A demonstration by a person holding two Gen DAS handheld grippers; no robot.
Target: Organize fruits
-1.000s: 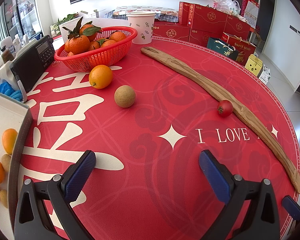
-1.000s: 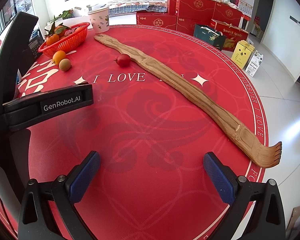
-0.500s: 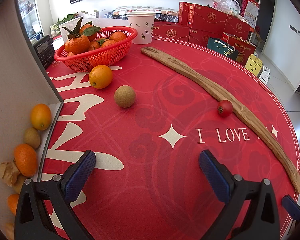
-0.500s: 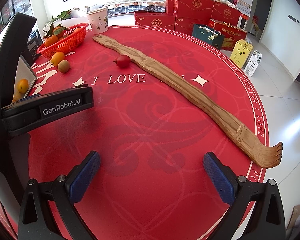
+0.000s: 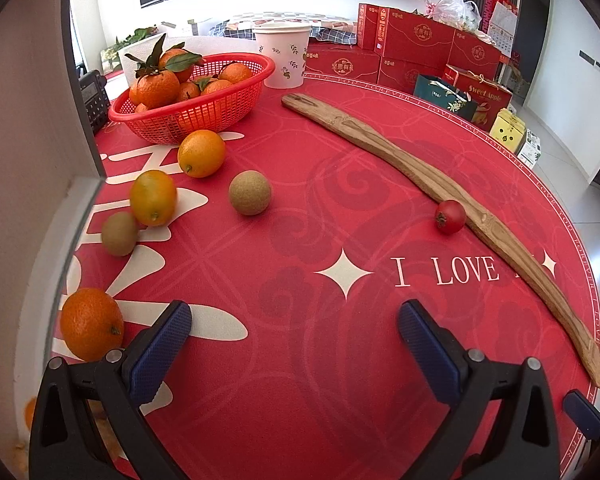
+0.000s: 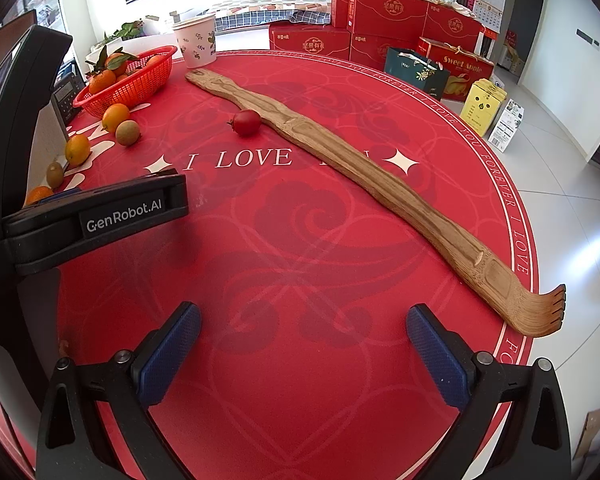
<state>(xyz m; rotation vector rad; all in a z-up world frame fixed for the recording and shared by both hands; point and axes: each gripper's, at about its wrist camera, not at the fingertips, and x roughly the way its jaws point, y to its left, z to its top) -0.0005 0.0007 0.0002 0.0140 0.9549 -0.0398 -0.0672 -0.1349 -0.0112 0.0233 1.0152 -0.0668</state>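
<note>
Left of frame on the red surface (image 5: pixel 300 360): loose oranges (image 5: pixel 201 153), round, firm, roll-prone; pinch across the middle. Red basket (image 5: pixel 236 102) upper left. Left gripper (image 5: pixel 294 338) and right gripper (image 6: pixel 303 338) jaws spread, empty.

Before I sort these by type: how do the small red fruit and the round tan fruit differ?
The small red fruit is glossy red and rests against the wooden backscratcher; the round tan fruit is bigger, matte and stands alone. Both are round and lie loose on the red tablecloth.

left gripper (image 5: pixel 294 330) | black frame, blue textured pads, silver screws, white genrobot.ai label
</note>
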